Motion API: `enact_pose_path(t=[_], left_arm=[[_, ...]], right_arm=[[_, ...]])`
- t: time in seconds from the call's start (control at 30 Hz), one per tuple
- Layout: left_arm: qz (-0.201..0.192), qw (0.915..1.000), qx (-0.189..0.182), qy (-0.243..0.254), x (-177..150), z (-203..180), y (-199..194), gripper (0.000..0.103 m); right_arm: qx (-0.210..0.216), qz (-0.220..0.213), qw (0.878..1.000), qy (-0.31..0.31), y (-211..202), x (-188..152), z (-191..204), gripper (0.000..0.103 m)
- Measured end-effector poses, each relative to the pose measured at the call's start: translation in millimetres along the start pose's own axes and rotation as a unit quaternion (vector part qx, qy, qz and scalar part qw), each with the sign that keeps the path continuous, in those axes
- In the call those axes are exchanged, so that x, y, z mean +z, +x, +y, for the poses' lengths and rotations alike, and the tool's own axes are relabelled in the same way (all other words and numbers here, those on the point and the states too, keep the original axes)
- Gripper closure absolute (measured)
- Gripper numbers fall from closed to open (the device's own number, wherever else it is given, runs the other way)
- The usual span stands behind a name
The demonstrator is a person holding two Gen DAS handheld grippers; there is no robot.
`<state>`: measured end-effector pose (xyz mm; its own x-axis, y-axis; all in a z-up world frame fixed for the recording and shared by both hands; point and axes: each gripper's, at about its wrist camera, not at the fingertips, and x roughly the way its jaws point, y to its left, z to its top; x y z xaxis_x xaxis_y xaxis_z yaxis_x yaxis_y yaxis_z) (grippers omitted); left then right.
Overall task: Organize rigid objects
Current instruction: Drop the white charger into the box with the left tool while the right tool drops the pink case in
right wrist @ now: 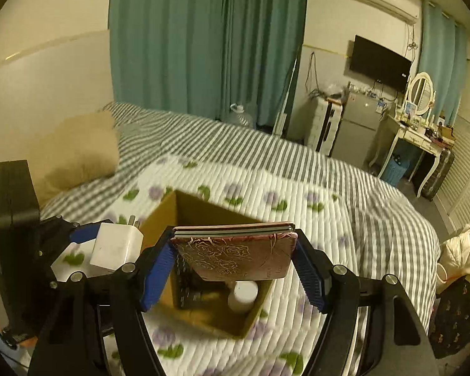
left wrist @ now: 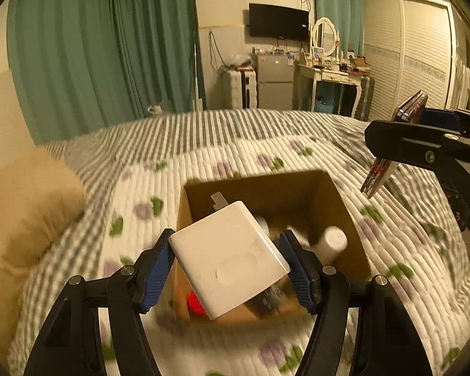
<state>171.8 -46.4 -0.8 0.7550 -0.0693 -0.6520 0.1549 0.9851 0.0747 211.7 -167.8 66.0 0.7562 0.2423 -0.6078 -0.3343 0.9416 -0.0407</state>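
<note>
The left hand-held gripper (left wrist: 228,269) is closed on a white, square plastic plug-in charger (left wrist: 230,258), its blue ribbed pads pressing the two opposite edges; the metal prongs point away from the camera, toward the far wall of the box. The charger hangs tilted just above the near rim of an open brown cardboard box (left wrist: 338,200) that sits on the bed's white quilt with purple flowers (left wrist: 203,163).

The right hand-held gripper (right wrist: 235,250) is likewise clamped, across the width of a flat dark-red case embossed with a pale rose pattern (right wrist: 235,255), with thin grey layers showing along its upper edge. From the right wrist view the case hovers over the box's opening; from the left wrist view it appears raised and off to the box's right side, so how squarely it sits above the opening is hard to judge.

Inside the box lie a white cylindrical bottle (left wrist: 330,242), something red (left wrist: 195,304) near the front corner, and darker items too blurred to name.

The step in hand looks like depositing: both items carried to the box, neither released. Next, the charger probably needs lowering past the rim into the free space left of the bottle before the pads part. The case should follow once the left gripper is out of the way, since the two would crowd the small opening.
</note>
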Motion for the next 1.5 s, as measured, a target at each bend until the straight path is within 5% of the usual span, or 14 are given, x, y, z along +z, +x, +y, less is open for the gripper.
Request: enact_pose_path(t=[0.27, 0.87, 1.2, 1.3, 1.5], left_arm=[[0.004, 0.9998, -0.018, 0.006, 21.1, 4.5, 46.3, 0.035], [0.089, 0.9943, -0.059, 0.012, 5.0, 0.1, 127.9, 0.035], [0.121, 0.9909, -0.059, -0.001, 2.8, 3.6, 135.8, 0.033], [0.108, 0.9929, -0.048, -0.004, 5.2, 4.7, 126.2, 0.024], [0.081, 0.9960, -0.038, -0.006, 20.8, 7.3, 91.4, 0.023]], right_arm=[[-0.002, 0.018, 1.000, 0.020, 59.3, 14.5, -13.1, 0.032], [0.019, 0.098, 0.993, 0.062, 162.5, -24.8, -41.2, 0.032], [0.023, 0.123, 0.987, 0.097, 174.9, -31.7, -41.9, 0.031], [0.017, 0.110, 0.989, 0.096, 164.5, -26.8, -41.1, 0.030], [-0.017, 0.081, 0.992, 0.098, 123.5, -7.9, -44.2, 0.029]])
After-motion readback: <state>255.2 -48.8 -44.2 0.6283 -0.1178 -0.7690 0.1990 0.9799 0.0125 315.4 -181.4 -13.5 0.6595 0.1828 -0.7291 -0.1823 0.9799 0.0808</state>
